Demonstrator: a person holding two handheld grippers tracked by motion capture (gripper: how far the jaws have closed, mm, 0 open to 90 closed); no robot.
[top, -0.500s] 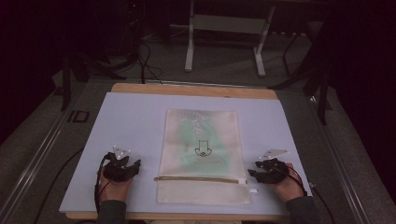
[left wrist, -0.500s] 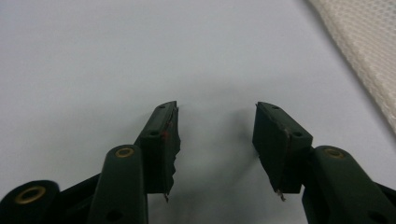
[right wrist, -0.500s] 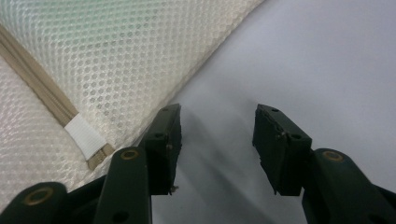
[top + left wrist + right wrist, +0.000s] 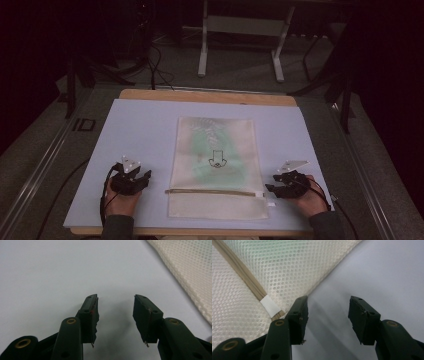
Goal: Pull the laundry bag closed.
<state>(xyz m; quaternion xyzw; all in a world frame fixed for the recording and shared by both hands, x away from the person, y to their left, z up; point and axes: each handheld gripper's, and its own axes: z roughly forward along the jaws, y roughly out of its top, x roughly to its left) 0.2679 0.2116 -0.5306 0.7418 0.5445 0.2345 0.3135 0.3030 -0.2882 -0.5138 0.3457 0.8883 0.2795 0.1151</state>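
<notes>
A cream mesh bag (image 4: 216, 167) lies flat in the middle of the pale blue mat (image 4: 145, 130), its zipper (image 4: 212, 191) running across near the person's edge, something green showing through the mesh; that layout probably lets both hands come at the zipper from either side. The left gripper (image 4: 134, 176) rests just left of the bag, jaws spread and empty; the right gripper (image 4: 274, 185) sits at the bag's right edge beside the zipper's white end tab (image 4: 270, 306), jaws likewise released, nothing between them.
</notes>
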